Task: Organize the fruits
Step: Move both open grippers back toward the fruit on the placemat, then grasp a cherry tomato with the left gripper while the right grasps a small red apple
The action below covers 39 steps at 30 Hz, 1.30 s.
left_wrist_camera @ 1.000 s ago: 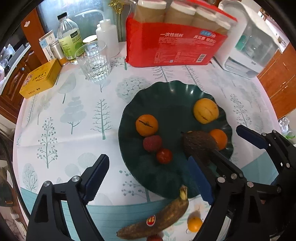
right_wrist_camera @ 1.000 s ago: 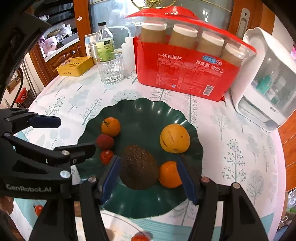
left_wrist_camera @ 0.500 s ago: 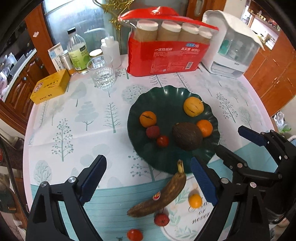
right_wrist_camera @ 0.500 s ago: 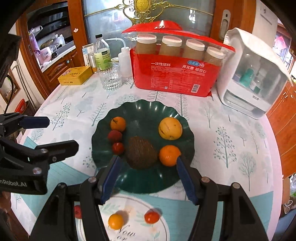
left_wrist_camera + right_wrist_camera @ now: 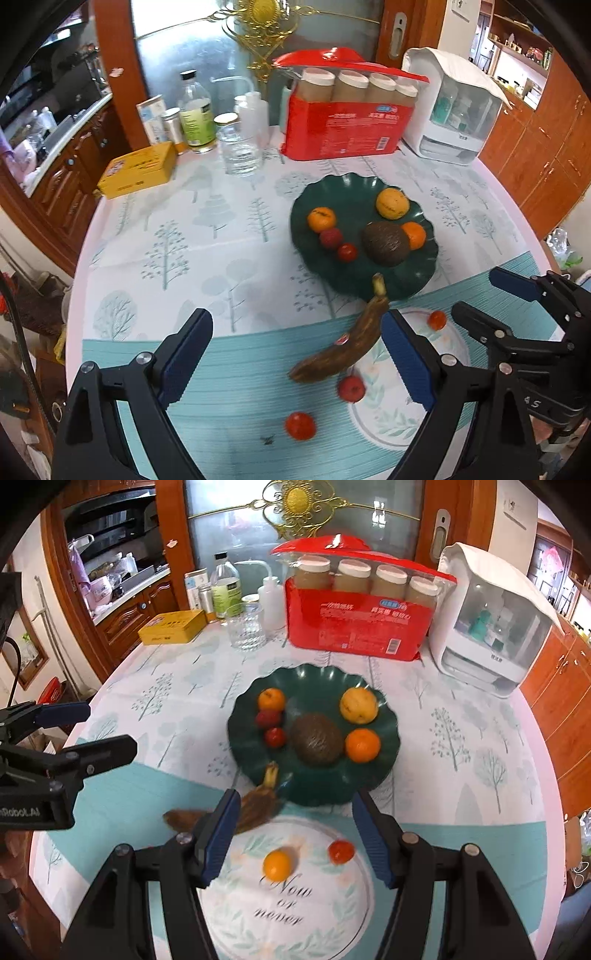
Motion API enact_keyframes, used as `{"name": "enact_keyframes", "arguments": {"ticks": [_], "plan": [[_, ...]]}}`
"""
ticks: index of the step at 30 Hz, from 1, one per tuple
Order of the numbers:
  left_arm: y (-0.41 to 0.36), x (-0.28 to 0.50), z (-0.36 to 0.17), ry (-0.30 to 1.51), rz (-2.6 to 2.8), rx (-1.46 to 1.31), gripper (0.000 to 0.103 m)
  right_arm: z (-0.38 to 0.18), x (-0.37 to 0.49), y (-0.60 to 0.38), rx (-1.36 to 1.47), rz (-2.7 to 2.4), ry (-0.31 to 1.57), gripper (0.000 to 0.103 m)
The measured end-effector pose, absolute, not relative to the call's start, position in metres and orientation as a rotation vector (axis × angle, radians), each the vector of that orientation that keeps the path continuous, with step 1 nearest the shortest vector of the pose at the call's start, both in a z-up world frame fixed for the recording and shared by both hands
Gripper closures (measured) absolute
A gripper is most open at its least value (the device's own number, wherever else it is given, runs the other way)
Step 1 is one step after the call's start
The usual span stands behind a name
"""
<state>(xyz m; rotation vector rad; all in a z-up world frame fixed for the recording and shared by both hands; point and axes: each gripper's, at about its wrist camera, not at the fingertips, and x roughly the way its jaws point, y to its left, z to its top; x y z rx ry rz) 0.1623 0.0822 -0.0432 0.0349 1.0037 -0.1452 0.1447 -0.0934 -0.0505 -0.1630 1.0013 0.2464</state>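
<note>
A dark green plate [image 5: 343,184] [image 5: 314,675] holds an avocado [image 5: 385,243] [image 5: 316,739], a yellow orange [image 5: 392,203] [image 5: 358,705], two small oranges [image 5: 321,219] [image 5: 362,745] and small red fruits [image 5: 330,237]. A brown banana [image 5: 343,345] [image 5: 255,806] lies on the table, its stem at the plate's near rim. A small orange [image 5: 277,865] and red tomatoes [image 5: 341,851] [image 5: 300,425] lie loose nearby. My left gripper [image 5: 295,358] is open and empty above the banana. My right gripper [image 5: 297,834] is open and empty, near the plate's front edge.
A red pack of paper cups [image 5: 347,123], a white appliance [image 5: 454,110], a glass [image 5: 240,155], bottles [image 5: 195,114] and a yellow box [image 5: 138,173] stand at the back. The round table's edge [image 5: 554,775] curves at right. A white printed circle [image 5: 288,897] marks the cloth.
Both grippers have pulled back and up from the plate. The avocado stays on the plate, no longer between the right fingers. The banana and loose fruits have come into view.
</note>
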Motion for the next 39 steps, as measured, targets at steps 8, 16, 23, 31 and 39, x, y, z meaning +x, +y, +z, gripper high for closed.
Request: {"name": "enact_keyframes", "arguments": {"ticks": [8, 16, 23, 31, 39], "plan": [[0.100, 0.118, -0.085, 1.026, -0.105, 0.015, 0.011, -0.078, 0.121, -0.080, -0.157, 0.275, 1.056, 0.040], [0.097, 0.090, -0.151, 1.122, -0.086, -0.003, 0.011, -0.120, 0.112, -0.078, -0.117, 0.274, 1.155, 0.040], [0.090, 0.083, -0.175, 1.121, -0.078, 0.007, 0.014, -0.141, 0.110, -0.072, -0.080, 0.287, 1.204, 0.042], [0.084, 0.082, -0.192, 1.142, -0.074, -0.023, 0.035, -0.156, 0.115, -0.053, -0.094, 0.327, 1.228, 0.048], [0.088, 0.082, -0.198, 1.149, -0.077, -0.056, 0.060, -0.172, 0.125, -0.038, -0.065, 0.386, 1.269, 0.054]]}}
